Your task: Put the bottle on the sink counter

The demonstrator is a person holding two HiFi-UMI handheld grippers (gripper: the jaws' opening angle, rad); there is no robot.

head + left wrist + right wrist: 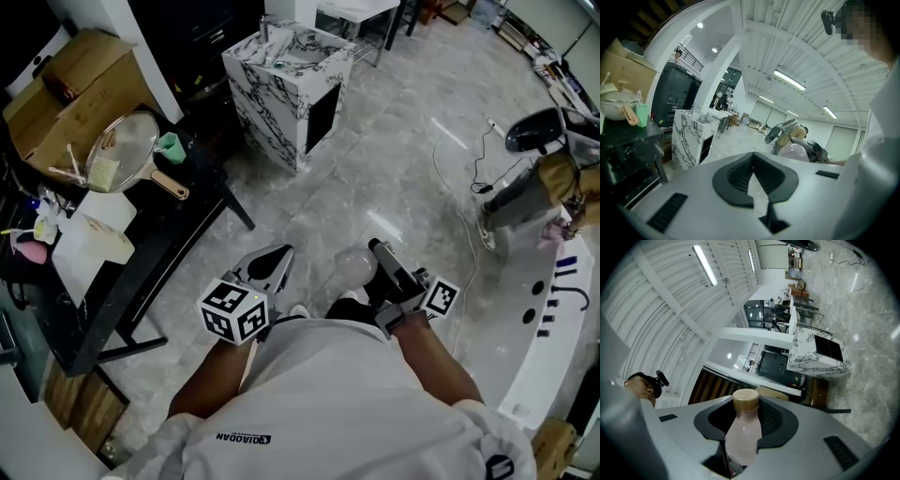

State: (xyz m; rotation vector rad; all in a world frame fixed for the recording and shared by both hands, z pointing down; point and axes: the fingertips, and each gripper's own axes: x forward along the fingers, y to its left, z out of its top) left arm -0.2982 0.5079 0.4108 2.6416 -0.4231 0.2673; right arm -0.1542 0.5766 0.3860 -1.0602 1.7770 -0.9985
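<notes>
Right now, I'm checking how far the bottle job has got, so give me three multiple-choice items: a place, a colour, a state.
1. Where is the bottle?
A. on the marble sink unit
B. between the right gripper's jaws
C. on the black table
2. What colour is its cap?
A. tan
B. blue
C. green
3. How do the left gripper's jaws stand?
A. wide apart
B. closed on a cup
C. together, nothing between
1 B: the right gripper's pads press on it.
2 A: tan cap over a pale pink body.
3 C: its pads meet at the tips.
</notes>
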